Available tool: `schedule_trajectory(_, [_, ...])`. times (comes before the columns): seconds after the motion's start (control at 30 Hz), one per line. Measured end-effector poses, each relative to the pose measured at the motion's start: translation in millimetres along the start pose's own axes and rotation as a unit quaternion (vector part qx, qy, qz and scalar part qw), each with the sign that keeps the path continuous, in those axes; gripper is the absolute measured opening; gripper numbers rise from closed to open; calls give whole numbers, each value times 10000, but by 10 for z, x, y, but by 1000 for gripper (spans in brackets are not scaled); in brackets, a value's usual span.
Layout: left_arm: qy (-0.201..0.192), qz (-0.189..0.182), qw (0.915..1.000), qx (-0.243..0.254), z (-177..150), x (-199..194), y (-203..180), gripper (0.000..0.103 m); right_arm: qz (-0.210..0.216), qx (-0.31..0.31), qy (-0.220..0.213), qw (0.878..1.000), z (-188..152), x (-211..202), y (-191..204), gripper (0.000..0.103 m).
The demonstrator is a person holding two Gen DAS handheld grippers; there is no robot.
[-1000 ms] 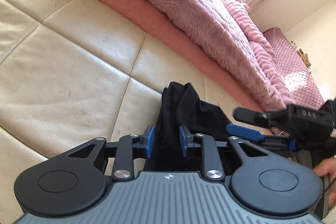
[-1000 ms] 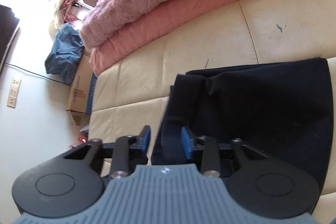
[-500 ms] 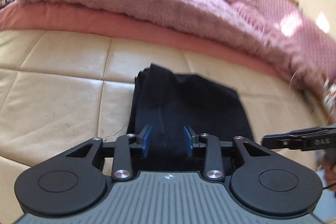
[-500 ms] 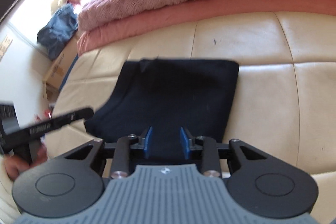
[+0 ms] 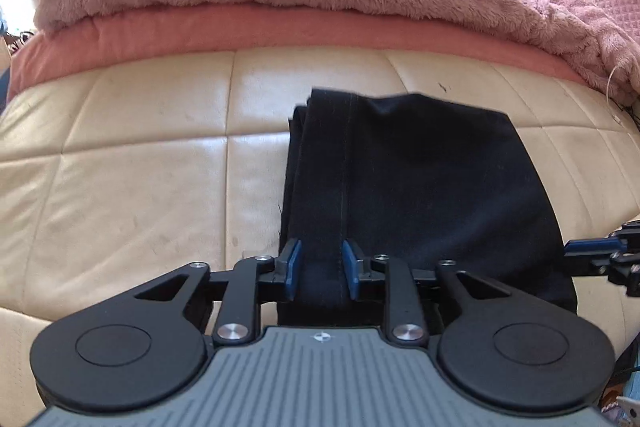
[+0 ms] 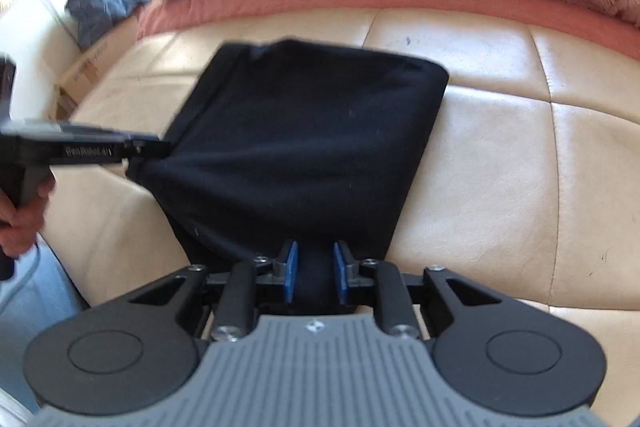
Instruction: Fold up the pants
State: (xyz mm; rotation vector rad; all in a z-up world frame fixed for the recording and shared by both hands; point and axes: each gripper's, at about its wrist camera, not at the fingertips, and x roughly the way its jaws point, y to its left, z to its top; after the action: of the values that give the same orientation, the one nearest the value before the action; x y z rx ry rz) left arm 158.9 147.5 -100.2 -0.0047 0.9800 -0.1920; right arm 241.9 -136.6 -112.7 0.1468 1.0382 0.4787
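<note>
We can make out little lettering in either view. On the side of the left gripper, which enters the right wrist view from nine o'clock, a line of small pale print runs along its black body; the blur keeps us from reading it with any certainty. At about ten o'clock in that same view, a brown cardboard box carries a dark printed line down its face, which we also cannot read. In both wrist views we see a small round emblem at six o'clock on each grey ribbed housing; it is a symbol, with no letters or numbers.
</note>
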Motion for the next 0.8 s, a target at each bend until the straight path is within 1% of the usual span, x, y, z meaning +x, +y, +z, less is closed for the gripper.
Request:
schedule_trajectory(0.03, [-22, 17, 10000, -1, 44, -4, -1, 51, -3, 99, -87, 9999, 38, -16, -66, 24])
schedule_trajectory(0.07, [-56, 50, 10000, 14, 84, -2, -1, 59, -48, 190, -141, 9997, 66, -19, -124, 33])
schedule_trajectory(0.1, [-81, 108, 9999, 29, 126, 17, -8, 60, -85, 279, -167, 9994, 98, -10, -183, 37])
schedule_trajectory(0.13, [-87, 146, 9999, 20, 163, 36, -2, 61, -91, 387, -180, 9990, 126, 3, -242, 37])
schedule_trajectory(0.17, [-76, 153, 9999, -7, 200, 66, 8, 65, -50, 520, -186, 9985, 155, 24, -293, 38])
schedule_trajectory(0.2, [-65, 122, 9999, -32, 222, 92, 19, 70, 18, 671, -184, 9976, 176, 48, -349, 43])
schedule_trajectory(0.27, [-31, 24, 10000, -85, 247, 145, 46, 74, 170, 920, -206, 9954, 155, 57, -432, 47])
schedule_trajectory(0.4, [105, -101, 9993, -347, 259, 310, 153, 75, 299, 1282, -262, 9910, 206, 181, -511, 47])
schedule_trajectory(0.47, [161, -266, 9978, -582, 252, 388, 234, 75, 385, 1469, -252, 9881, 234, 244, -540, 46])
schedule_trajectory(0.57, [227, -686, 9911, -1121, 218, 514, 393, 75, 434, 1639, -166, 9854, 261, 345, -607, 46])
schedule_trajectory(0.6, [243, -842, 9873, -1324, 202, 552, 446, 74, 452, 1691, -147, 9845, 267, 376, -630, 43])
schedule_trajectory(0.67, [226, -1122, 9799, -1632, 166, 611, 522, 71, 530, 1850, -131, 9812, 256, 421, -686, 42])
schedule_trajectory(0.73, [165, -1227, 9770, -1736, 149, 644, 550, 71, 668, 2029, -170, 9768, 243, 446, -749, 42])
schedule_trajectory(0.8, [139, -1306, 9760, -1738, 161, 678, 558, 71, 771, 2139, -178, 9736, 242, 478, -792, 42])
